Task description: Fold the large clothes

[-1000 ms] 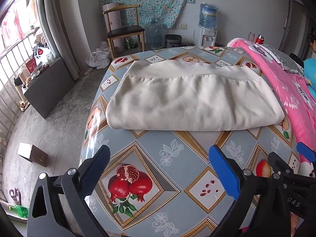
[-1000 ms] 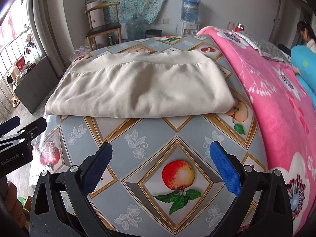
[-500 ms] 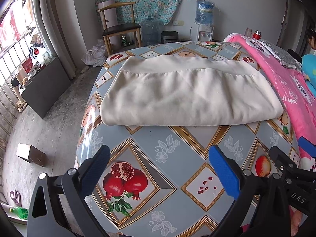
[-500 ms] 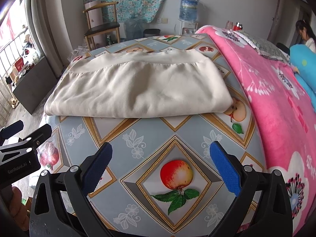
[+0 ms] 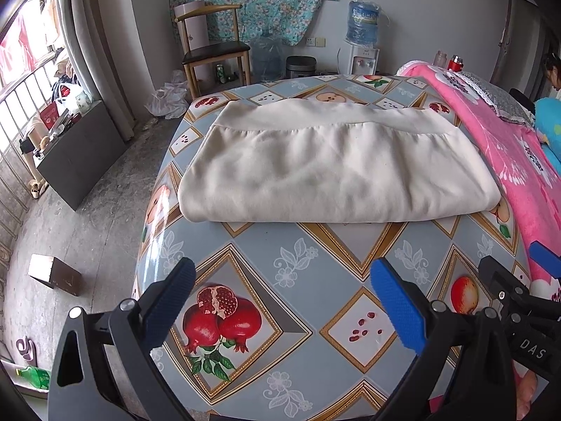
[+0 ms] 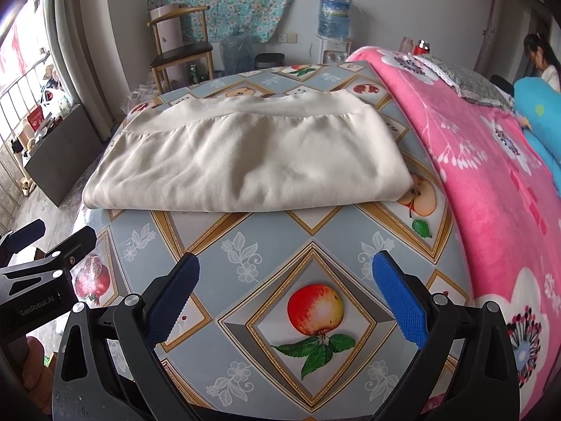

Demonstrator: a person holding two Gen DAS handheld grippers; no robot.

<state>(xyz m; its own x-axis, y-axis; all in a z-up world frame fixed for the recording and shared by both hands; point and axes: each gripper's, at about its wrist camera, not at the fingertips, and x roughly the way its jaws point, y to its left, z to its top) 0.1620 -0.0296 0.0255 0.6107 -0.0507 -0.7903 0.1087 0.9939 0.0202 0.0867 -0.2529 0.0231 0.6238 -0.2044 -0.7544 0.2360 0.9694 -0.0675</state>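
Cream folded garment (image 5: 333,165) lies mid-table; left gripper (image 5: 280,291) and right gripper (image 6: 285,280) spread, short of its near edge.

A lived-in home bedroom. Ahead of the grippers lies a bed with a fruit-patterned cover (image 5: 315,280); a pink floral blanket (image 6: 491,182) runs along the right. Beyond stand a wooden chair (image 5: 214,49), a water dispenser (image 5: 363,42), a floral wall cloth (image 5: 252,0) and, at left, grey curtains (image 5: 101,52).
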